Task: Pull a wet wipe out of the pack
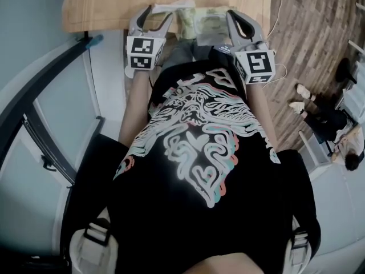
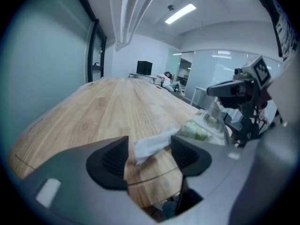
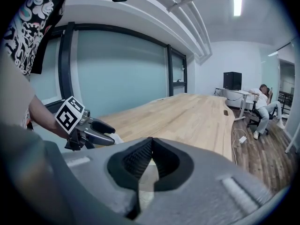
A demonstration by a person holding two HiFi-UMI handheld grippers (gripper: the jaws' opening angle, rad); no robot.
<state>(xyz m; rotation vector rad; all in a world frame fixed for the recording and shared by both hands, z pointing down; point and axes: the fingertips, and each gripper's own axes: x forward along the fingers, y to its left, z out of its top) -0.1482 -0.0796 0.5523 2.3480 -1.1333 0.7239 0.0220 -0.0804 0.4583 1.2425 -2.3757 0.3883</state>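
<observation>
A wet wipe pack (image 1: 202, 23), pale green and white, lies at the near edge of the wooden table (image 1: 114, 1). A white wipe (image 2: 157, 140) trails from the pack (image 2: 201, 130) and lies loose between the jaws of my left gripper (image 2: 149, 147), which stand apart; its far end rests by one pad. In the head view my left gripper (image 1: 159, 11) is just left of the pack. My right gripper (image 3: 150, 142) has its pads meeting at the tips. It hovers at the pack's right end (image 1: 232, 15); whether it pinches the pack's film I cannot see.
The long table (image 3: 187, 116) stretches away bare beyond the pack. A glass wall runs along its left side. A seated person (image 3: 262, 104) and a cable on the wooden floor (image 3: 241, 137) are far to the right. The holder's torso is close to the table edge.
</observation>
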